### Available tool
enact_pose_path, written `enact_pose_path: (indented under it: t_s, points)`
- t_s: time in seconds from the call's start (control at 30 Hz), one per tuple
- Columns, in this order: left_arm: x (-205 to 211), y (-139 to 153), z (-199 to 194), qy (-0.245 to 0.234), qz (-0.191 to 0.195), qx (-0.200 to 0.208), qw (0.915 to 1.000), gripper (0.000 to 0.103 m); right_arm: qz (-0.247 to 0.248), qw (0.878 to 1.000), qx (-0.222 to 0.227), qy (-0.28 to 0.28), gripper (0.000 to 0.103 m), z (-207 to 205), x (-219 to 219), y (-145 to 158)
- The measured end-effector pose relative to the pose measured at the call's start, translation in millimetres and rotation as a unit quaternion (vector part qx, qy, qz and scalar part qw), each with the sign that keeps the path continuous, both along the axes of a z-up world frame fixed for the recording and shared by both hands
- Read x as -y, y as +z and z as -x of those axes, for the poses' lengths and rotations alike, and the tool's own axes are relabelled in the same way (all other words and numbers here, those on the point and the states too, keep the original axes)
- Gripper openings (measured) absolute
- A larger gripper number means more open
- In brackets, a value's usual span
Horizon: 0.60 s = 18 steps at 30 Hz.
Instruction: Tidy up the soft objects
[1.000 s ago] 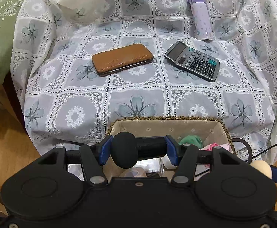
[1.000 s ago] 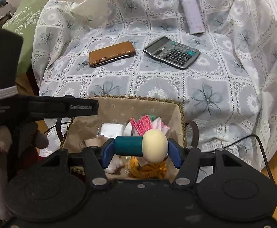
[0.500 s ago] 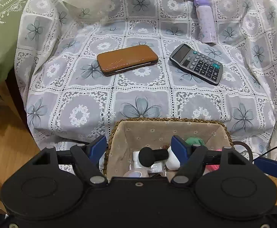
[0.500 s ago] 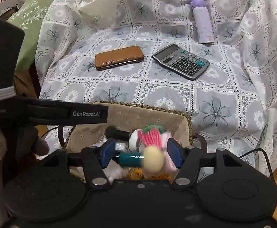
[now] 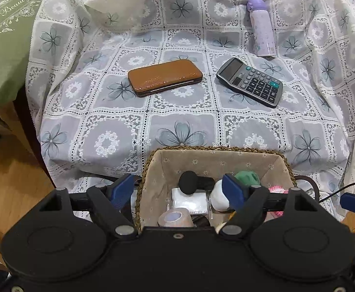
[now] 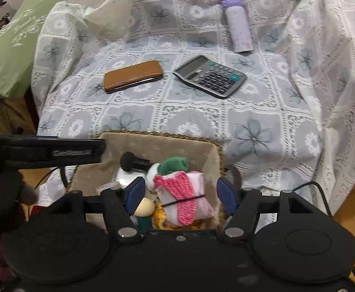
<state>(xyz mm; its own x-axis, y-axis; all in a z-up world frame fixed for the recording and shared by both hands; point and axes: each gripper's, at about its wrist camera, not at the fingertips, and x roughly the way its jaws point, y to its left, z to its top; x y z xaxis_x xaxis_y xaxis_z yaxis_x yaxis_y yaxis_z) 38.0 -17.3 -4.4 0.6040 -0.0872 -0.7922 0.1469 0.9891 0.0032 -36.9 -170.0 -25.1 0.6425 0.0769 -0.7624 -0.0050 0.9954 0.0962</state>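
Basket (image 5: 214,154) contents are seen from both wrist views: a black sponge applicator (image 5: 189,182), a white pad (image 5: 189,200), a tape roll (image 5: 176,217), a green sock (image 6: 173,165), a pink-and-white knit bundle (image 6: 184,200) and a cream sponge applicator (image 6: 143,208). Left gripper (image 5: 176,189) jaws are opening, nothing pressed; the black applicator lies below, between them. Right gripper (image 6: 179,194) jaws are opening, the bundle between them unpressed, the cream applicator beside the left pad. Beyond, a brown case (image 5: 165,77), a calculator (image 5: 250,82) and a bottle (image 5: 261,32) lie on the lace cloth (image 5: 182,121).

Opening right hand-held gripper (image 6: 178,194) above basket (image 6: 160,141)
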Motion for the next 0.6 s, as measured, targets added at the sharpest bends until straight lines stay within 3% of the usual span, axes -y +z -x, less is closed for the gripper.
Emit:
enact_pose_path:
  t_s: [0.4,0.47,0.6]
  points:
    - [3,5,23,-0.010,0.000,-0.002,1.0000,0.079,0.005,0.997,-0.013,-0.079,0.065,2,16,-10]
    - [3,5,25,-0.011,-0.001,-0.006,0.9999,0.086,0.008,0.996,-0.014,-0.087,0.065,3,17,-11]
    - [3,4,29,-0.007,-0.003,-0.004,1.0000,0.088,0.010,0.995,-0.016,-0.095,0.065,2,19,-12]
